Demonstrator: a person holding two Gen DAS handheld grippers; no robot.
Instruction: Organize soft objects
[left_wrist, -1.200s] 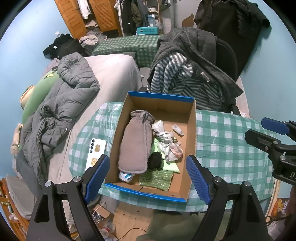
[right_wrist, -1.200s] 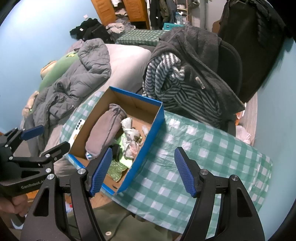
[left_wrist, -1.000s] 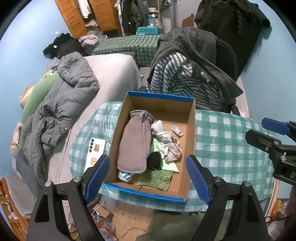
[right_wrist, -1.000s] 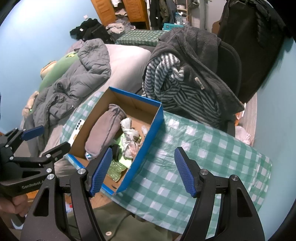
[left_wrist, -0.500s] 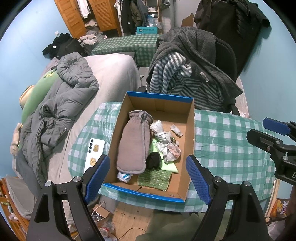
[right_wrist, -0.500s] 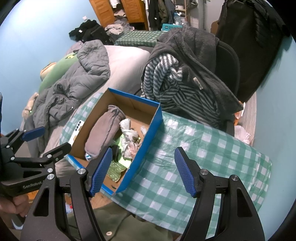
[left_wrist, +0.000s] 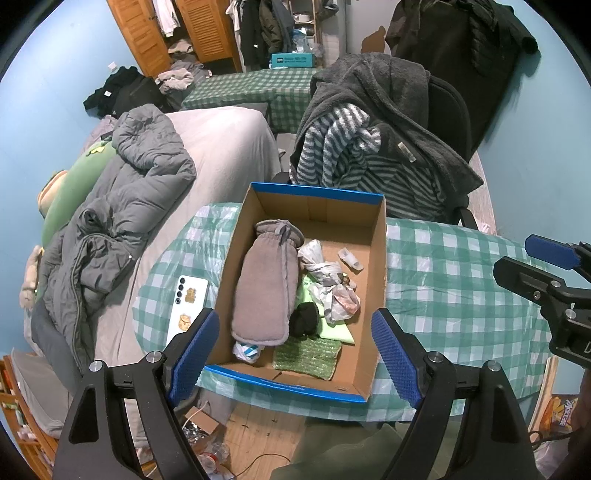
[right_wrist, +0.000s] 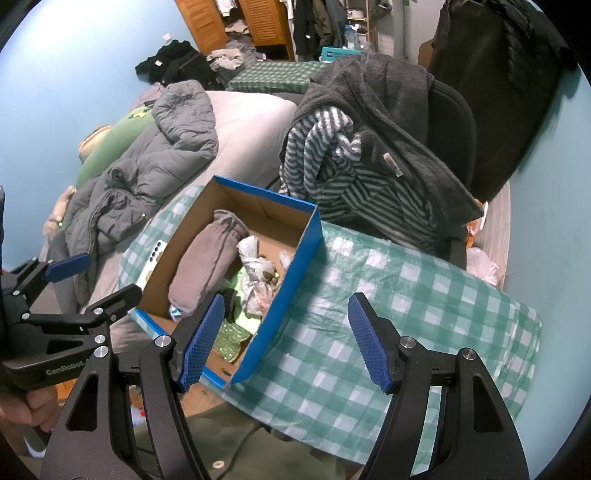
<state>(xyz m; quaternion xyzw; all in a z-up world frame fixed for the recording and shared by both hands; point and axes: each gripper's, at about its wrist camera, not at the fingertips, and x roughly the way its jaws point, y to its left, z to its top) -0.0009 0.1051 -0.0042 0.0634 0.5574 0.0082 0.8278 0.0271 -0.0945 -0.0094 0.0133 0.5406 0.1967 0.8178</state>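
Above a checked tablecloth (left_wrist: 450, 280), both grippers hang motionless, and nothing in the scene has shifted over the past second: the pause suggests the sorting is either finished or not yet resumed, with no item in transit. The left gripper (left_wrist: 295, 350) stands with its jaws spread wide and empty, framing the near end of the blue-edged cardboard box (left_wrist: 380, 258) from above. Inside the box lie a grey-brown fleece pouch (left_wrist: 266, 291) along the left wall, a knotted plastic bag (left_wrist: 332, 284) beside it, a black rolled sock (left_wrist: 304, 319), a pale green cloth (left_wrist: 338, 332) and a green bubble-wrap sheet (left_wrist: 306, 356) at the near end. All sit below and between the left jaws, apart from the pads. The right gripper (right_wrist: 286, 339) is likewise parted and empty, hovering over the box's right wall and the bare tablecloth beside it. A white phone (left_wrist: 188, 306) rests just left of the box.
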